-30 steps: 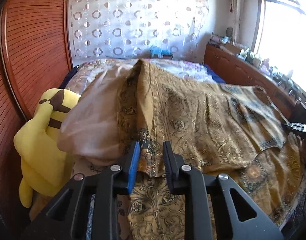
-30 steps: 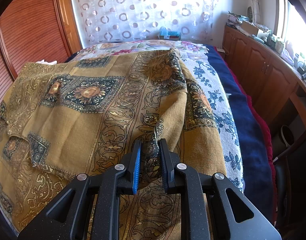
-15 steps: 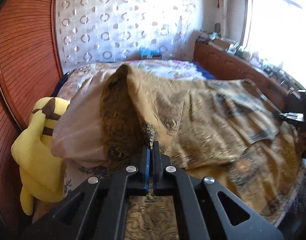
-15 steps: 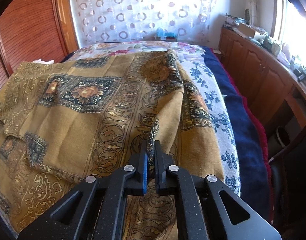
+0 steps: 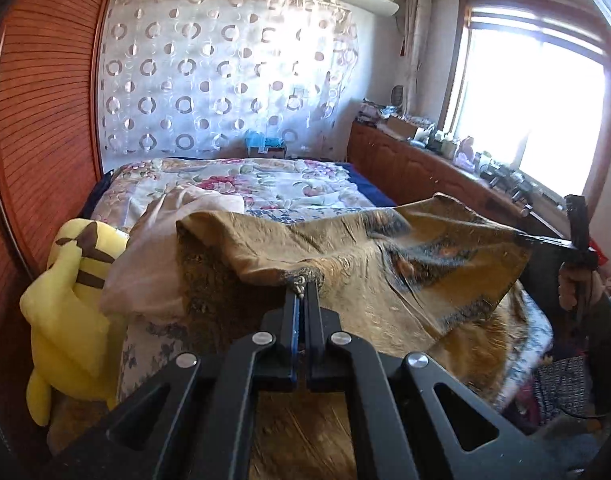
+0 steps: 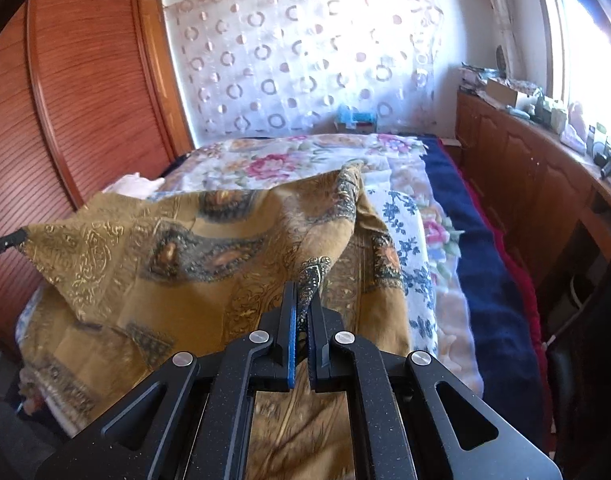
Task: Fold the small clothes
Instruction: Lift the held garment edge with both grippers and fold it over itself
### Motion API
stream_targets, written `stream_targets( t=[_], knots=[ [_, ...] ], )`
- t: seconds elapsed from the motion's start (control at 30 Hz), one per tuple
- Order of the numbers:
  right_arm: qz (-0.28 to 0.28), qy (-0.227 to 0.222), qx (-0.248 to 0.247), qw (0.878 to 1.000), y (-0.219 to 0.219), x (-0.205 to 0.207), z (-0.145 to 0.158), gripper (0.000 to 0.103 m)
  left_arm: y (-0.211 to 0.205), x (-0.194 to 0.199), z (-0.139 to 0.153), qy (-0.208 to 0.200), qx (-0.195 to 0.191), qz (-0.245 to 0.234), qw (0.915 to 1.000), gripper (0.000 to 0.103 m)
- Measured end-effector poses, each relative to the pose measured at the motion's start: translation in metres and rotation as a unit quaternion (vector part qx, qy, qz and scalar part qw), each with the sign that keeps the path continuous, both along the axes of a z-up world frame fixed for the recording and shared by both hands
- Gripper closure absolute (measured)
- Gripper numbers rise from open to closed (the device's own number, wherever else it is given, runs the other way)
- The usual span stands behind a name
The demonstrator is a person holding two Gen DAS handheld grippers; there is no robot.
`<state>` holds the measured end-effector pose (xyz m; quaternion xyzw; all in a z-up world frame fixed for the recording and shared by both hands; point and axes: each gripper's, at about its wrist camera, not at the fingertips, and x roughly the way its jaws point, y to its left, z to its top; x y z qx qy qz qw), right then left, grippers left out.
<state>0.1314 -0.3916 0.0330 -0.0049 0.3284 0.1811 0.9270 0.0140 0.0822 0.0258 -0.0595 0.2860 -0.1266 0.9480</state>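
Note:
A mustard-gold patterned cloth (image 5: 385, 264) with dark ornate borders is lifted and stretched above the bed. My left gripper (image 5: 302, 296) is shut on one corner of it. My right gripper (image 6: 301, 308) is shut on another corner; the cloth (image 6: 177, 248) hangs between them, its lower part trailing on the bed. The right gripper also shows at the right edge of the left wrist view (image 5: 561, 242). The left gripper's tip shows at the left edge of the right wrist view (image 6: 1, 244).
The bed (image 5: 265, 184) has a floral cover and a navy blanket (image 6: 485, 248) on its right side. A yellow plush toy (image 5: 65, 304) and a pale pillow (image 5: 145, 272) lie left. A red wooden wardrobe (image 5: 37, 120) stands left, a cluttered cabinet (image 6: 537, 160) right.
Both grippers closed on the cloth's corners, then rose and pulled back, lifting the cloth off the bed and uncovering the floral cover at the far end.

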Motion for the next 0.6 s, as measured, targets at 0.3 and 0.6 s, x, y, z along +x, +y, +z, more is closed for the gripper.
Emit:
stream_targets(
  t=[0.3, 0.6],
  knots=[
    [-0.017, 0.029, -0.023, 0.999, -0.021, -0.039, -0.024, 0.102, -0.003, -0.04, -0.06, 0.082, 0.047, 0.019, 0.9953, 0.103],
    [-0.048, 0.042, -0.042, 0.997, -0.022, -0.04, -0.042, 0.099, 0.005, -0.049, -0.082, 0.106, 0.038, 0.045, 0.9926, 0.096]
  ],
)
